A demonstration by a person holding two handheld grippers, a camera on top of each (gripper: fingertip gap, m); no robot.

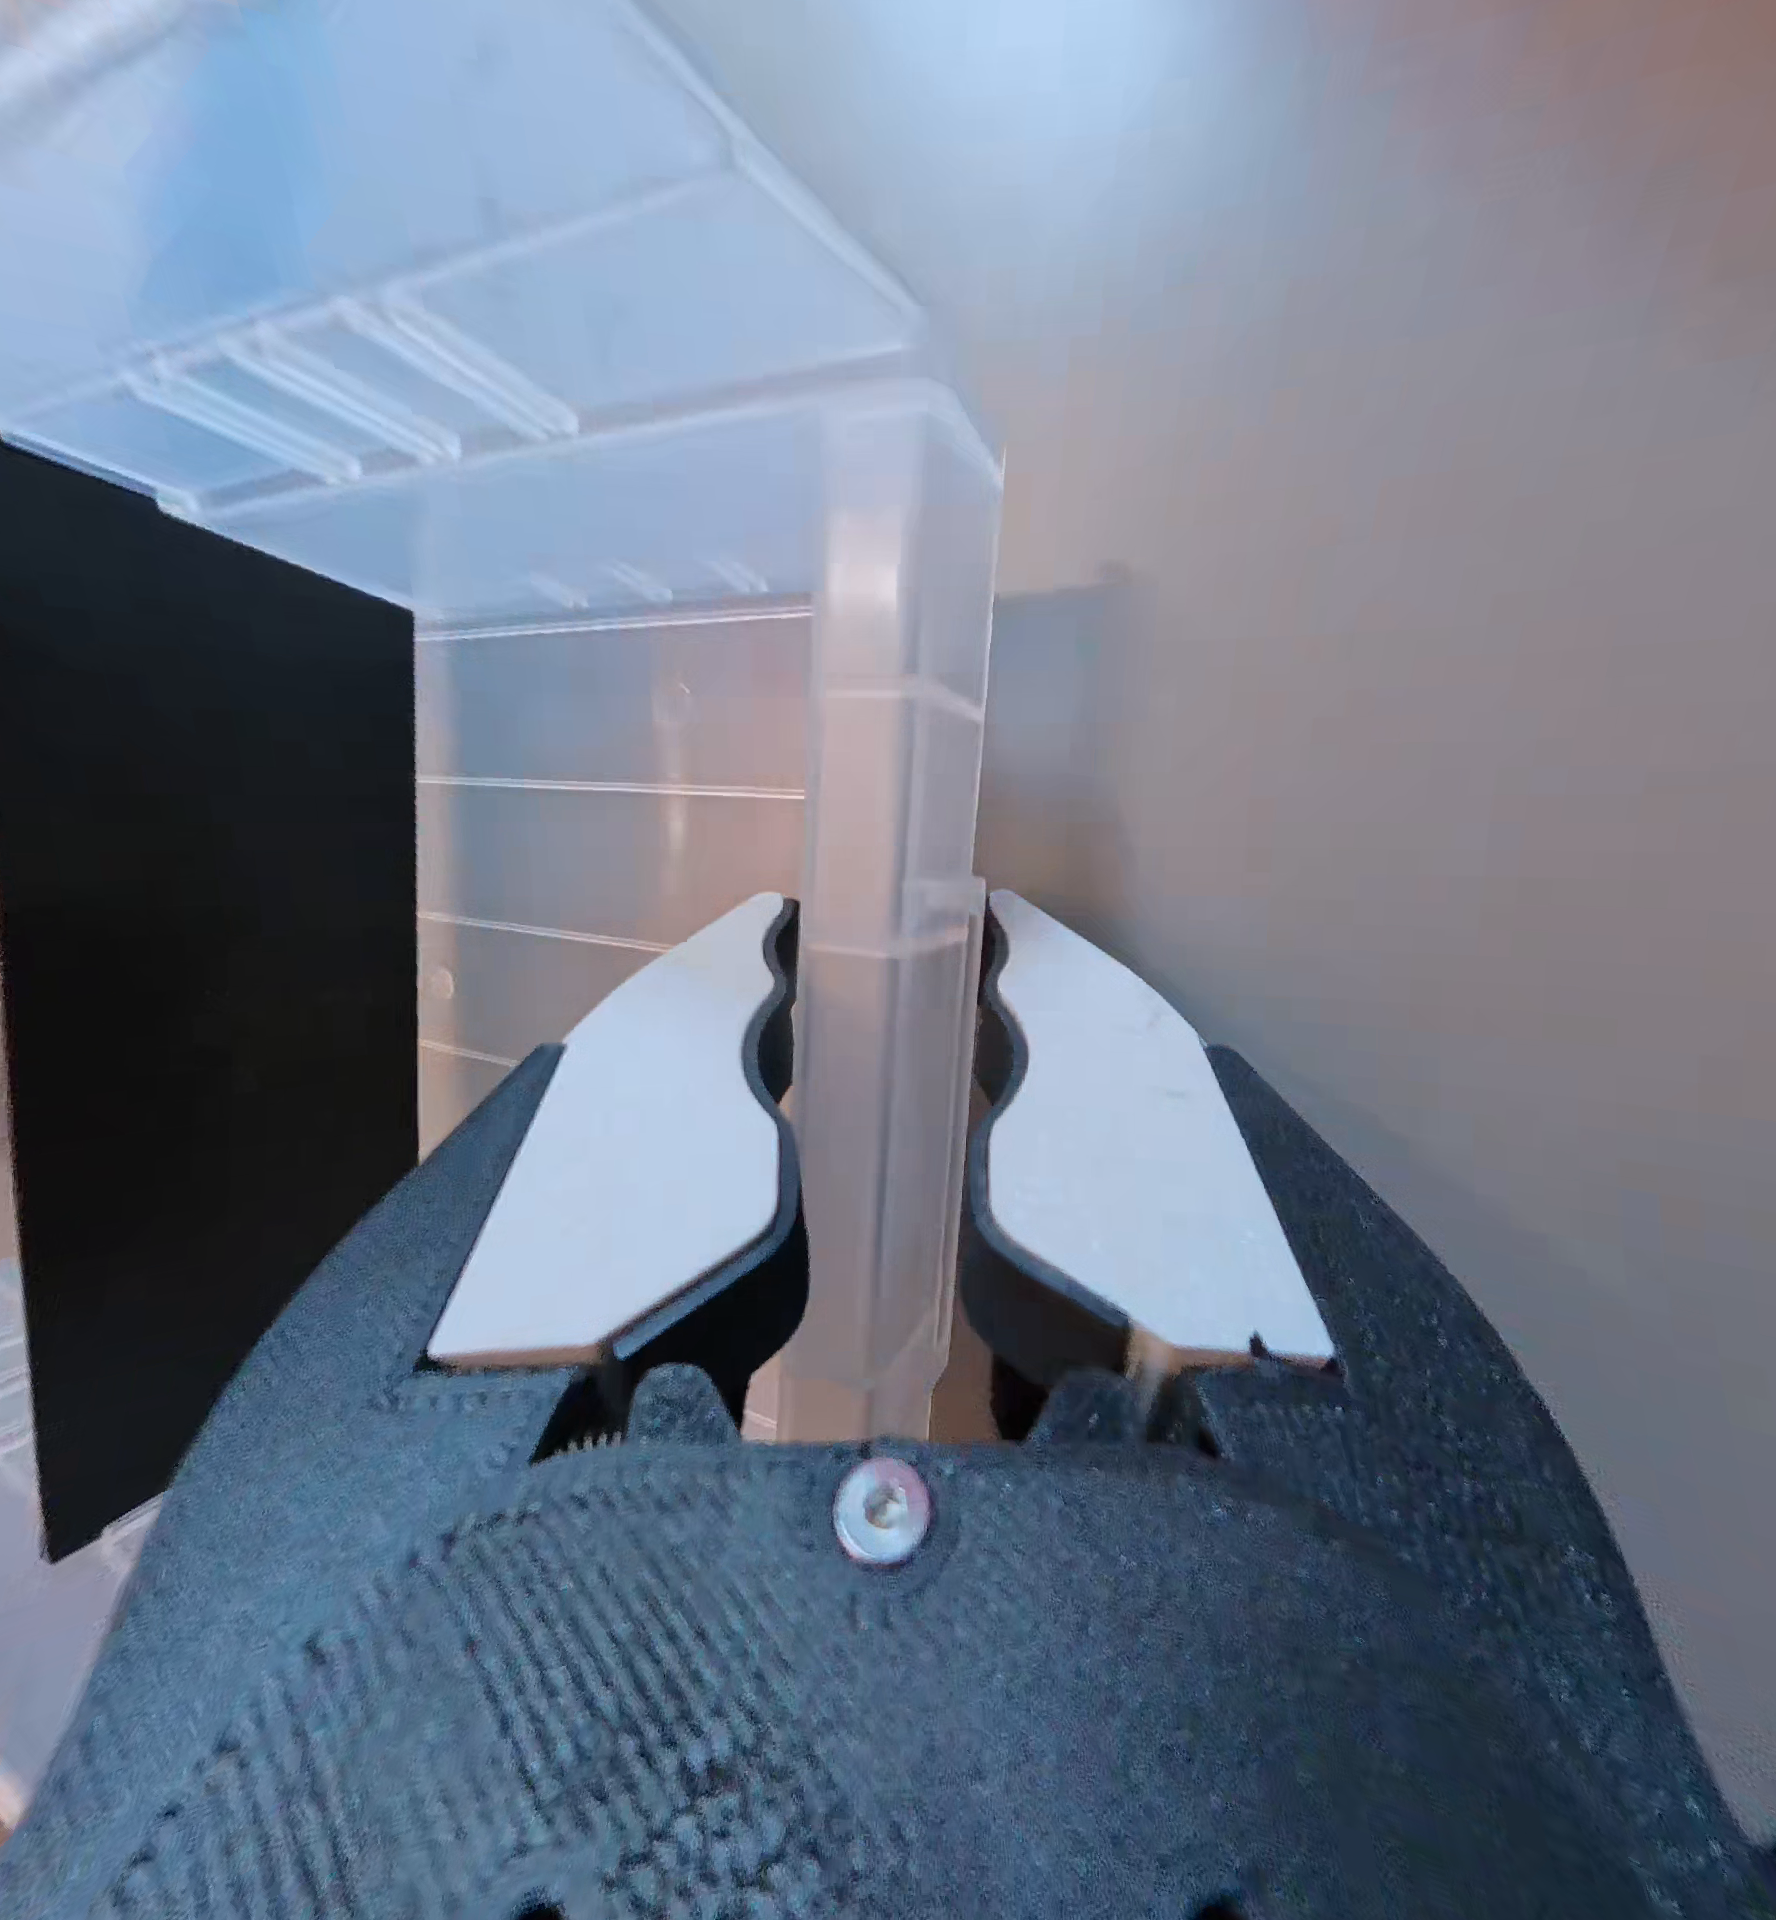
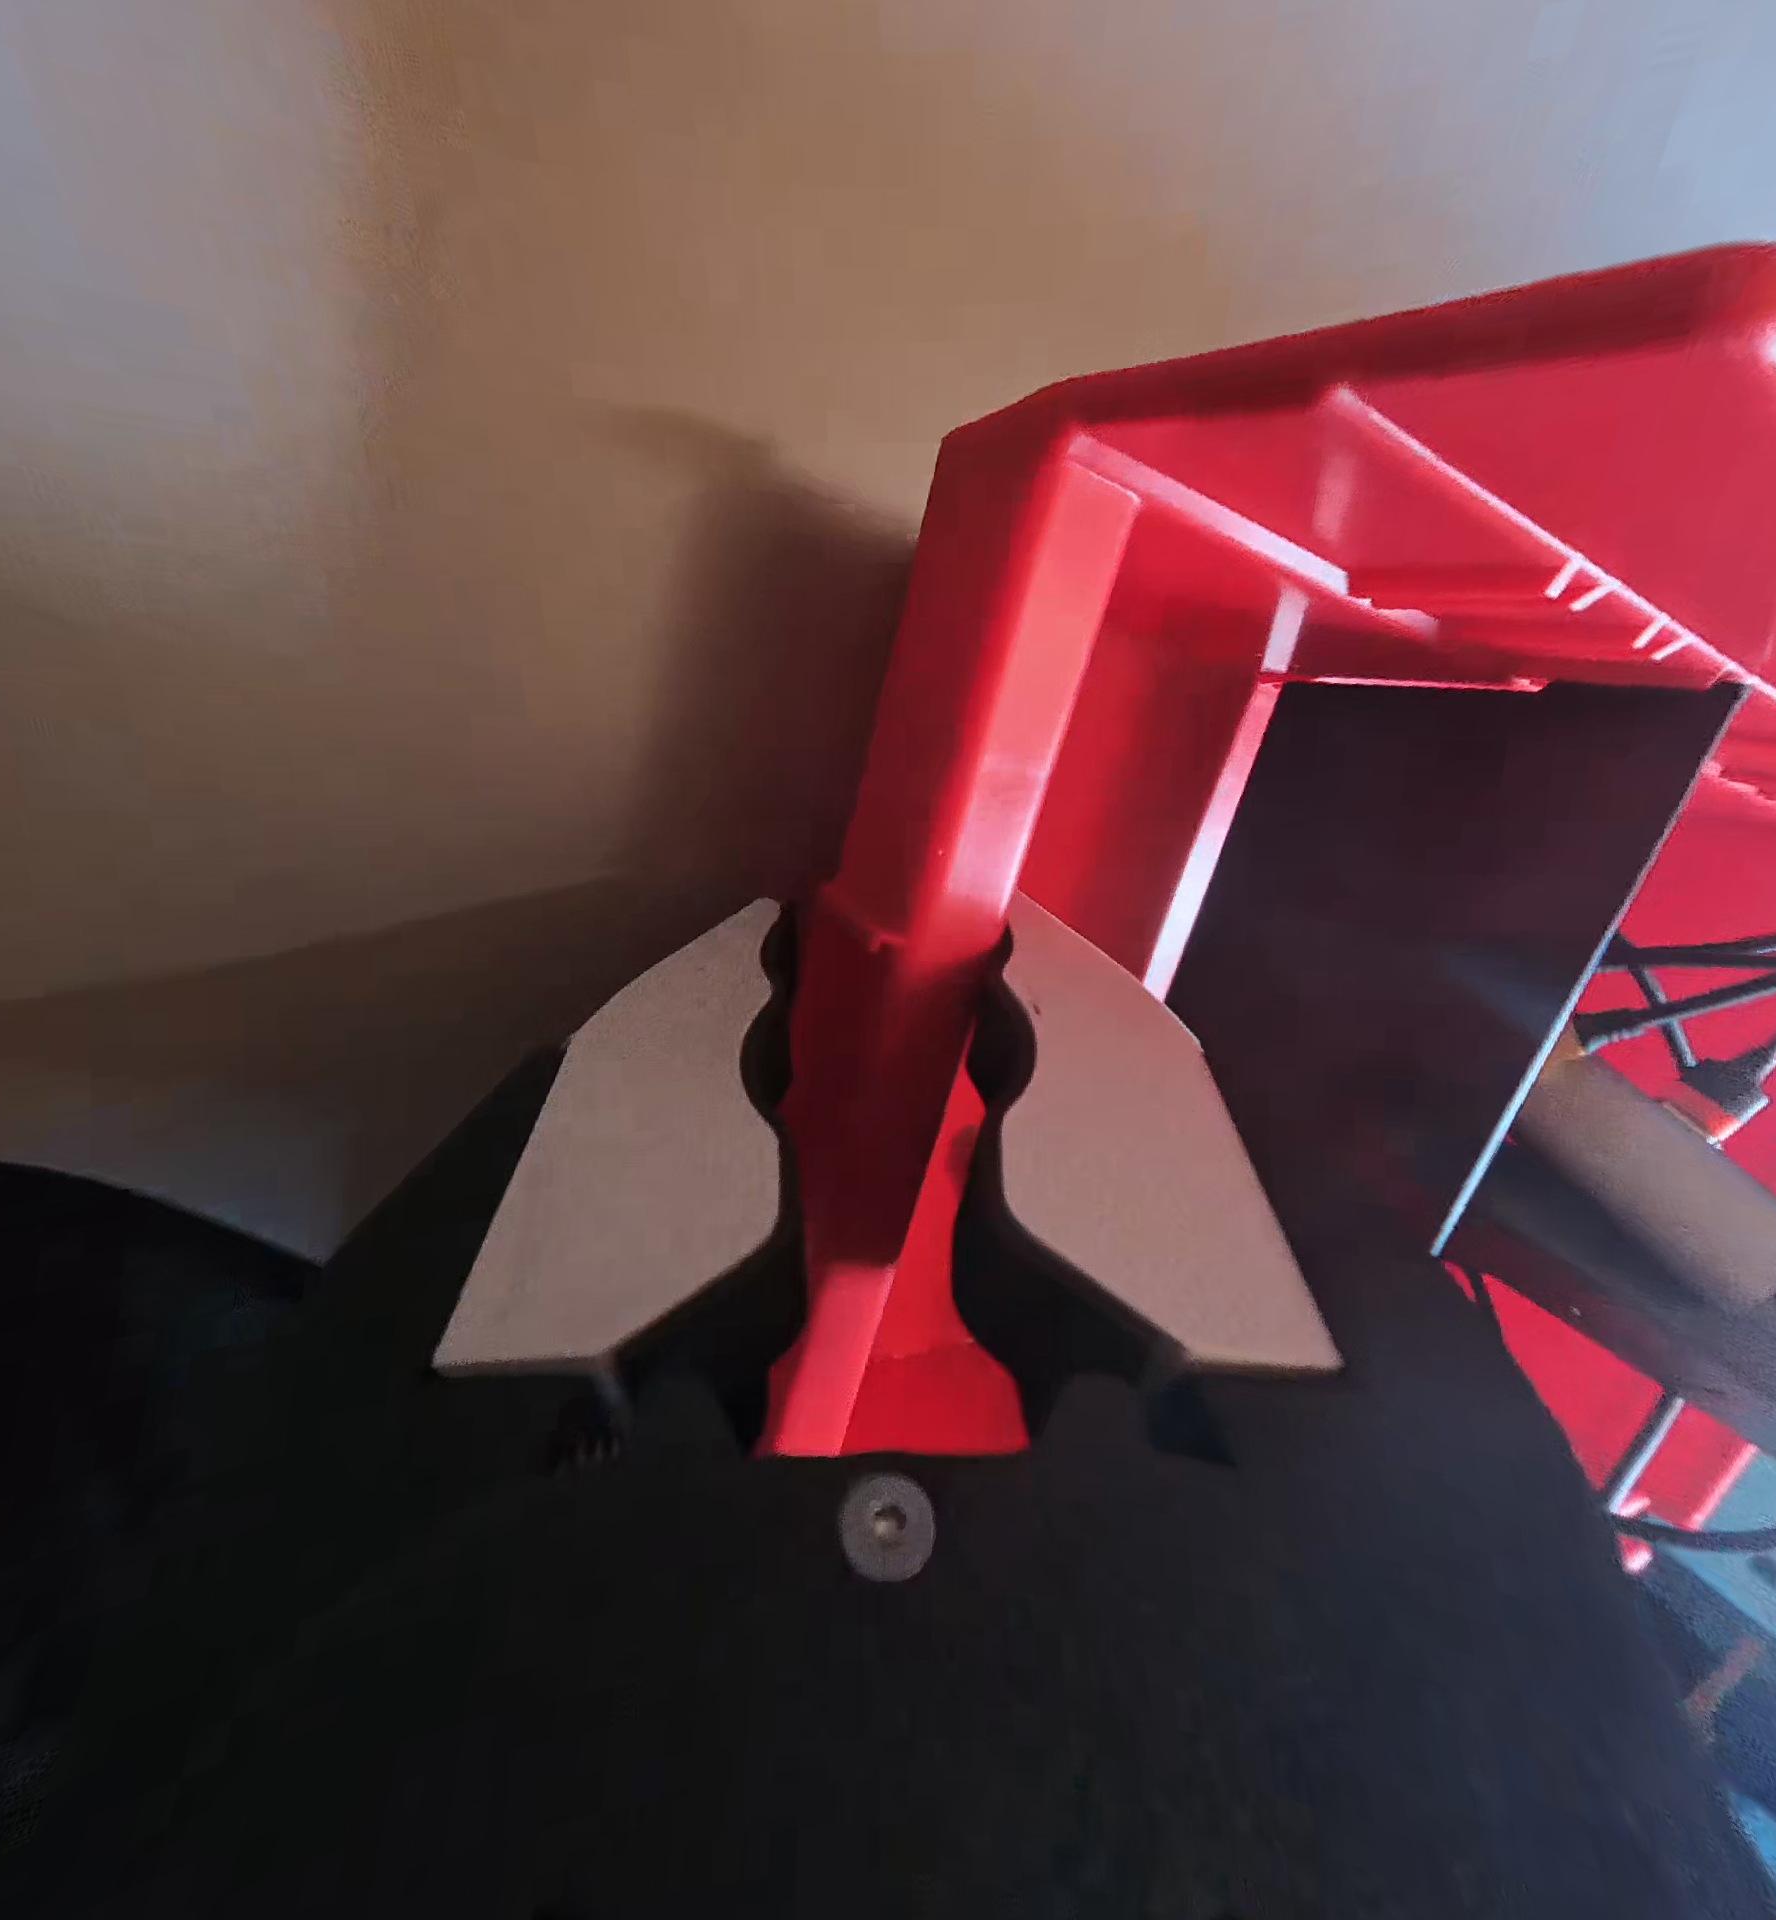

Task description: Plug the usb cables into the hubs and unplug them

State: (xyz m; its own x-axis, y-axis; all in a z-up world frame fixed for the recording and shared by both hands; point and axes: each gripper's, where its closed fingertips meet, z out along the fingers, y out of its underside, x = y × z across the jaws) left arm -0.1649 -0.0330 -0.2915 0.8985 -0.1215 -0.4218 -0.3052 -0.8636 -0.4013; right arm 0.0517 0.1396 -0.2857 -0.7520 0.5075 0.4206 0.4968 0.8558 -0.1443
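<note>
My left gripper (image 1: 889, 914) is shut on the corner rim of a clear plastic bin (image 1: 603, 707), one finger on each side of the wall. My right gripper (image 2: 894, 925) is shut on the corner rim of a red plastic bin (image 2: 1435, 468), which is tilted. Inside the red bin, thin black cables (image 2: 1715, 966) and a blurred grey, hub-like object (image 2: 1642, 1174) lie at the right edge of the right wrist view. The clear bin's inside shows no cables or hubs from this angle.
A black panel (image 1: 209, 935) stands on the clear bin's left side. A similar glossy black panel (image 2: 1435, 914) sits on the red bin's front. A plain light wall (image 1: 1435, 623) is close behind both bins. Spacing between my two grippers at the tips: around 30 centimetres.
</note>
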